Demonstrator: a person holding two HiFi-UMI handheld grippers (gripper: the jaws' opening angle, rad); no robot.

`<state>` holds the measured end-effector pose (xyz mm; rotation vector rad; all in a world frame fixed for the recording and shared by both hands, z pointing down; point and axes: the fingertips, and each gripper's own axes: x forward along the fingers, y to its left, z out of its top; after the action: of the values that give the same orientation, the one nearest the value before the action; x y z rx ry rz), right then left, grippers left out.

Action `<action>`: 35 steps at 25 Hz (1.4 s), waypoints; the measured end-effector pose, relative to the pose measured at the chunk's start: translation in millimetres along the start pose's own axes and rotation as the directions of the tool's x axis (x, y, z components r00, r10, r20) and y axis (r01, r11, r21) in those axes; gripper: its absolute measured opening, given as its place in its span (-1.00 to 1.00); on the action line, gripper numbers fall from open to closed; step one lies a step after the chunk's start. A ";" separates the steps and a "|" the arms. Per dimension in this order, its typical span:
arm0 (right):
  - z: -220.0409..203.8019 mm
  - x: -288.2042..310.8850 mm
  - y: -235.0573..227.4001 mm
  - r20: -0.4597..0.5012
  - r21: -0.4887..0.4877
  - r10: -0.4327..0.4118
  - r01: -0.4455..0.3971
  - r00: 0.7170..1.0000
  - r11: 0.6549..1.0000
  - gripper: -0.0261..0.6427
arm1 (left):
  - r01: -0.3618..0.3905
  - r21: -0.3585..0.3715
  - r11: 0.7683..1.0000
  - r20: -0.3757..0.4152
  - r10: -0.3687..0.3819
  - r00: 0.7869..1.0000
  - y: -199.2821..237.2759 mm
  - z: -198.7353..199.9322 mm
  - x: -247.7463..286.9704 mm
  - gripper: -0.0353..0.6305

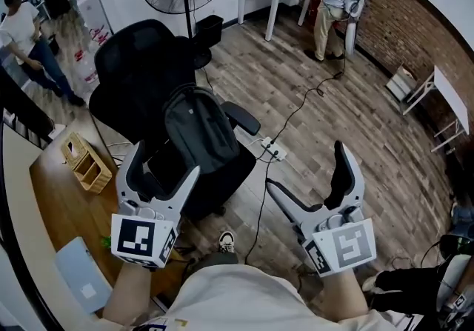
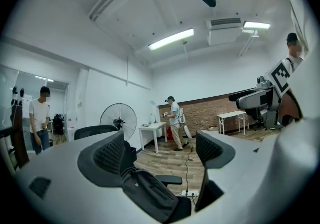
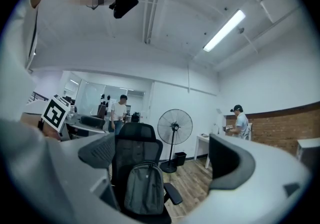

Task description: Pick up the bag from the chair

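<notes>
"Two grippers: is either one pinching anything?"

"No. The left gripper [image 1: 164, 166], at lower left, has its jaws spread wide and empty. So does the right gripper [image 1: 305, 168], at lower right."

"And the backpack?"

"The grey backpack [image 1: 198, 129] stands upright on the black office chair [image 1: 137, 63] at the centre, leaning on the backrest, ungripped."

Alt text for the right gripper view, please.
A grey backpack leans upright against the back of a black office chair, seen between the open, empty right tongs. Behind stand a pedestal fan and a white table.
</notes>
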<state>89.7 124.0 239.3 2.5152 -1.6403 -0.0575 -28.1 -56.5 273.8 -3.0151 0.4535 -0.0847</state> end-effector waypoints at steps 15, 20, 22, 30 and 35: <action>-24.8 125.3 5.1 -0.052 0.011 0.169 -0.169 0.984 0.986 0.85 | -0.202 -0.034 0.979 -0.023 0.201 0.979 93.7 -24.4 34.5 0.40; -32.8 173.4 -7.9 -0.036 -0.031 0.250 -0.251 0.968 0.968 0.85 | -0.288 -0.006 0.958 -0.053 0.287 0.956 102.1 -31.6 54.5 0.40; -33.6 196.2 -17.6 -0.023 -0.025 0.295 -0.296 0.955 0.955 0.85 | -0.329 0.009 0.944 -0.058 0.329 0.942 104.3 -29.9 67.8 0.40; -37.0 286.5 -52.1 -0.026 -0.018 0.469 -0.469 0.883 0.883 0.85 | -0.481 0.023 0.876 -0.105 0.481 0.871 116.2 -28.6 123.4 0.40; -41.9 330.1 -67.6 -0.035 -0.014 0.553 -0.554 0.832 0.832 0.84 | -0.559 0.028 0.829 -0.122 0.558 0.821 116.6 -27.3 151.1 0.40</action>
<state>289.4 -146.6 285.8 1.9074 -2.2660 0.0228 80.3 -214.4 295.6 -2.7524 1.3307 -0.2272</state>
